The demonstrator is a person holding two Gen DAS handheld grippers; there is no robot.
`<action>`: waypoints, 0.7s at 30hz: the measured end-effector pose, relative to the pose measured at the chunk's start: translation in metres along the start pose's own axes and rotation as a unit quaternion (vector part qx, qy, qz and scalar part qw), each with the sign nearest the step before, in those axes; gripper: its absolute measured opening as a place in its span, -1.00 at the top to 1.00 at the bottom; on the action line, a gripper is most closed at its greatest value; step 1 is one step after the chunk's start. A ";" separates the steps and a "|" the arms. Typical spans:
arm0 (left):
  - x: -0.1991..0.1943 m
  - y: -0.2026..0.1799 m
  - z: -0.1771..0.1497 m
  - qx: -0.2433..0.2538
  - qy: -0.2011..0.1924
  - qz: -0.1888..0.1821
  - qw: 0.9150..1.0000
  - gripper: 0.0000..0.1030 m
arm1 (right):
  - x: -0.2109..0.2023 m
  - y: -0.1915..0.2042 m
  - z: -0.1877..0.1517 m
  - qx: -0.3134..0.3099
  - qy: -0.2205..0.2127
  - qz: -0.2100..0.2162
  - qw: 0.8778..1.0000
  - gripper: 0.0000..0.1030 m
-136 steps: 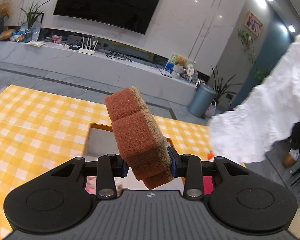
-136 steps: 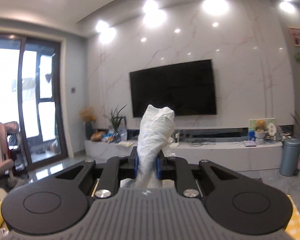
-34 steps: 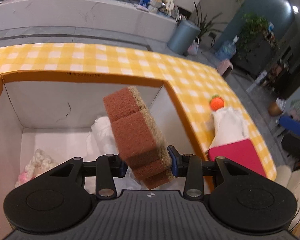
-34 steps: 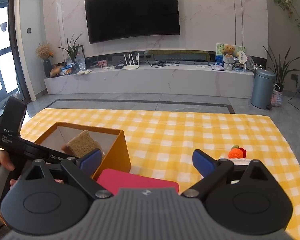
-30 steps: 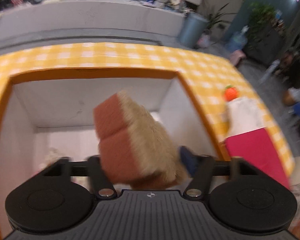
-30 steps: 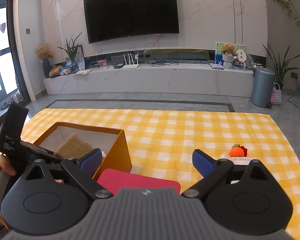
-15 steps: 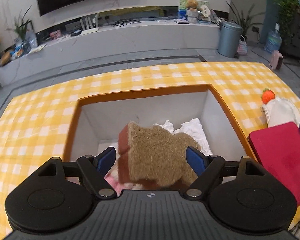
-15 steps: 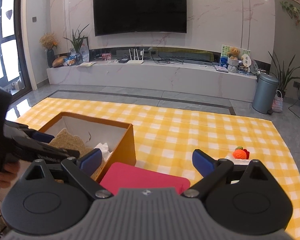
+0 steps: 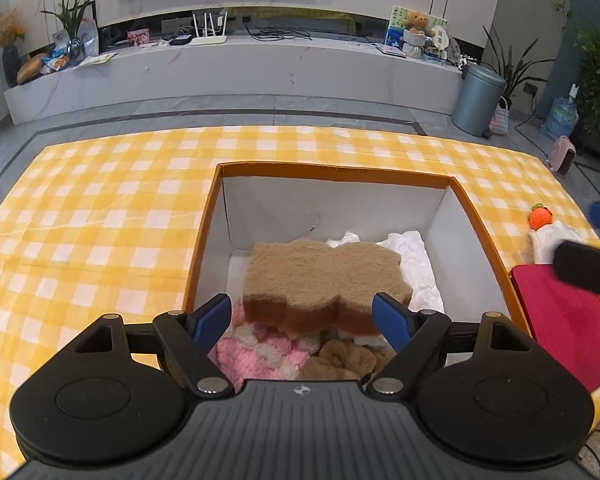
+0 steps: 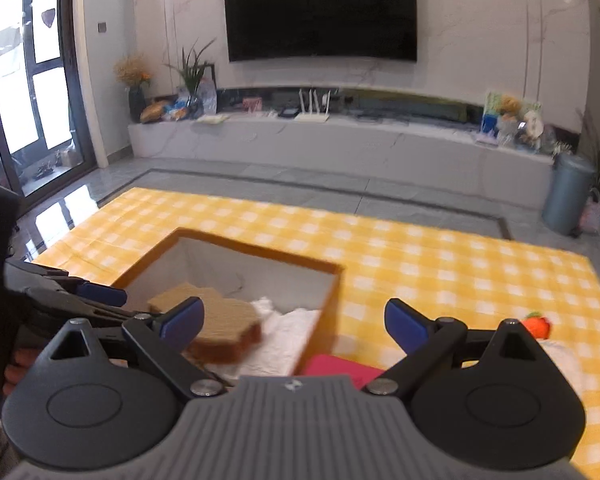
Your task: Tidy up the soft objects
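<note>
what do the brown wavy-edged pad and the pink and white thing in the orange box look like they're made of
The brown wavy-edged pad looks like a sponge: coarse, matte fibrous tan scouring face over a darker foam layer. The pink and white thing seems to be chunky knitted or crocheted yarn, going by its bumpy, fuzzy stitches.

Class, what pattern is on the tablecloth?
Yellow-and-white check on the tablecloth; clearest in the left wrist view.

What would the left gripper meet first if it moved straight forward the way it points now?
Probably the sponge in the box, lying just ahead of the open left gripper; depth is unclear.
</note>
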State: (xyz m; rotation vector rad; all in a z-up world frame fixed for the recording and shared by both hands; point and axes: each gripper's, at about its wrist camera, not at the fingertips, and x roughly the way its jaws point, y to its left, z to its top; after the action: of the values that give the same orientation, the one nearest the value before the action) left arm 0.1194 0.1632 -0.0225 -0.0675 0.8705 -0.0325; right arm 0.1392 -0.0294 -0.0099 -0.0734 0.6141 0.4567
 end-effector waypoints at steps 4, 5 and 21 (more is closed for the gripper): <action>-0.016 0.012 0.000 -0.005 -0.017 -0.011 1.000 -0.83 | 0.027 0.022 0.004 -0.016 0.028 0.015 0.999 -0.67; -0.020 0.014 0.001 -0.006 -0.025 -0.001 1.000 -0.83 | 0.033 0.027 0.005 -0.019 0.033 0.021 0.999 -0.67; -0.033 0.042 0.000 -0.063 -0.067 0.086 0.992 -0.83 | 0.140 0.073 -0.001 -0.086 0.174 0.057 0.979 0.75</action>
State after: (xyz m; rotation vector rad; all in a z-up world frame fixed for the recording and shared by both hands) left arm 0.0979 0.2069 -0.0001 -0.1123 0.7416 0.1862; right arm 0.2082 0.0911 -0.0859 -0.2880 0.9249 0.6136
